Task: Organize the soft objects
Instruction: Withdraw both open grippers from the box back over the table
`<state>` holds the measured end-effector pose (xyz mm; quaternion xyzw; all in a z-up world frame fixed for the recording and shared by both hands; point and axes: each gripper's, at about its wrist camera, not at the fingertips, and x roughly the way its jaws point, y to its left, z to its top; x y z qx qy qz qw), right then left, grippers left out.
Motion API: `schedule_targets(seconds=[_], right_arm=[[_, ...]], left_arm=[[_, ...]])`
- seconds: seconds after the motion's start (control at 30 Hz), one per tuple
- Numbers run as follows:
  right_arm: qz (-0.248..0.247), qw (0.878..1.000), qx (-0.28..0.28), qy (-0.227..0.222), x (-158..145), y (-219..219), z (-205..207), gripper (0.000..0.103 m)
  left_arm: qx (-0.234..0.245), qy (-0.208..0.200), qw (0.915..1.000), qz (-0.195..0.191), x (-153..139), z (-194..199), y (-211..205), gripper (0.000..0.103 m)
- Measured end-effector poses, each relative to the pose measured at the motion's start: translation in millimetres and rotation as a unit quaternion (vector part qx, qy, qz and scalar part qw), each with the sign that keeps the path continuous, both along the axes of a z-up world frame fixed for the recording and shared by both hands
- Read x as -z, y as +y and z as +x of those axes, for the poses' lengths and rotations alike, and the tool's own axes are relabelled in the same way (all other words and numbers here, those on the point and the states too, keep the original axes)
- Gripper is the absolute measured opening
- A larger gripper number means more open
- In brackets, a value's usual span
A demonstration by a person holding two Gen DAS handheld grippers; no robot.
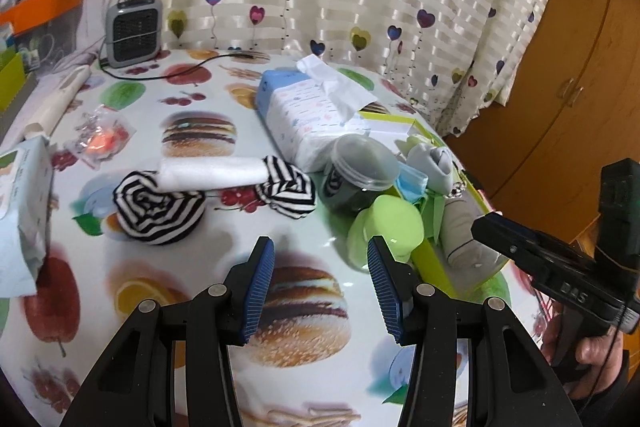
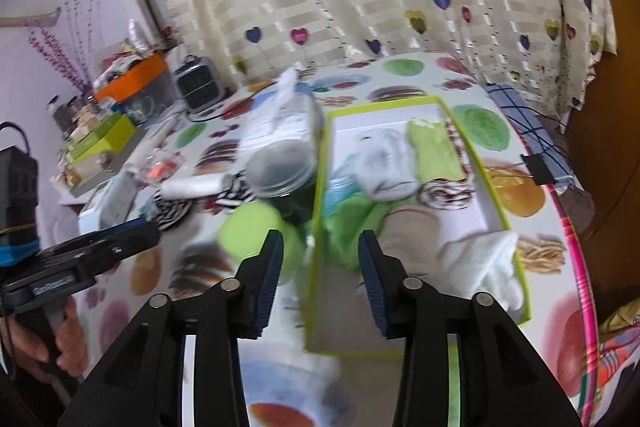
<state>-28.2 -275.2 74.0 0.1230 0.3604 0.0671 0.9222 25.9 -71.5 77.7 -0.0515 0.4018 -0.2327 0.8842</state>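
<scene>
My left gripper (image 1: 322,283) is open over the fruit-print tablecloth, with nothing between its blue pads. Ahead of it lie a rolled black-and-white striped sock (image 1: 160,211), a second striped roll (image 1: 286,193) and a white rolled cloth (image 1: 212,173). My right gripper (image 2: 320,279) is open and holds nothing, hovering at the near left corner of the green-rimmed box (image 2: 384,104). Inside the box lie a white sock (image 2: 384,167), a green cloth (image 2: 434,151), a beige sock (image 2: 412,231) and a white cloth (image 2: 488,259).
A lidded dark jar (image 2: 280,167), a green round lid (image 2: 248,227) and a tissue pack (image 1: 312,111) crowd the box's left side. A small heater (image 1: 134,31) stands at the back, a tissue box (image 1: 20,207) at the left. A pink hoop (image 2: 576,247) runs along the table's right edge.
</scene>
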Motion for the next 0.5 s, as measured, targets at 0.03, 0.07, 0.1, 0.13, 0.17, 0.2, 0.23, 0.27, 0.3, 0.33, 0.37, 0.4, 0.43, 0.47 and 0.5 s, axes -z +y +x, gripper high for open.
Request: schedule_targets(seconds=[0.03,0.07,0.1,0.13,0.17,0.2,0.23,0.27,0.3,0.33,0.37,0.4,0.43,0.47,0.5], right_arm=[[0.001,1.0,-0.006,-0.001,-1,5,-1,0.042],[0.001,1.0,-0.012,-0.001,-1,9,-2,0.042],[0.0,1.0,-0.021,-0.003,-2,15,-2,0.042],[-0.001,1.0,-0.026,-0.004,-1,19,-3,0.042],[-0.002,0.999,-0.032,-0.004,-2,24,-4,0.042],[-0.001,0.999,-0.036,-0.004,-2,27,-4,0.042],[0.0,0.999,-0.043,-0.004,-2,31,-4,0.042],[0.0,0.999,-0.049,-0.004,-2,36,-4,0.043],[-0.001,0.998,-0.056,-0.004,-2,41,-4,0.043],[-0.003,0.998,-0.061,-0.003,-2,44,-4,0.043],[-0.004,0.998,-0.069,-0.002,-1,50,-4,0.044],[-0.005,0.997,-0.076,-0.001,-1,54,-4,0.044],[-0.008,0.996,-0.085,0.0,-1,59,-3,0.044],[-0.014,0.996,-0.093,0.001,-1,65,-2,0.044],[-0.017,0.995,-0.098,0.001,-1,69,-1,0.044]], left_arm=[[-0.003,-0.001,1.0,0.002,0,-2,3,0.048],[-0.006,-0.001,1.0,0.003,1,-3,5,0.048],[-0.008,-0.001,1.0,0.004,1,-4,8,0.048],[-0.011,-0.001,0.9999,0.005,2,-5,11,0.048],[-0.015,0.0,0.9999,0.006,3,-6,15,0.048],[-0.018,0.0,0.9998,0.007,4,-7,19,0.048],[-0.022,0.001,0.9997,0.007,5,-7,23,0.048],[-0.027,0.002,0.9996,0.007,6,-8,28,0.048],[-0.03,0.003,0.9995,0.007,8,-8,31,0.048],[-0.037,0.006,0.9993,0.006,9,-8,37,0.048],[-0.041,0.008,0.9991,0.005,11,-9,42,0.048],[-0.044,0.009,0.999,0.004,12,-9,45,0.048],[-0.049,0.011,0.9987,0.004,14,-8,50,0.048],[-0.054,0.014,0.9984,0.004,16,-8,55,0.048],[-0.057,0.016,0.9982,0.004,17,-7,58,0.048]])
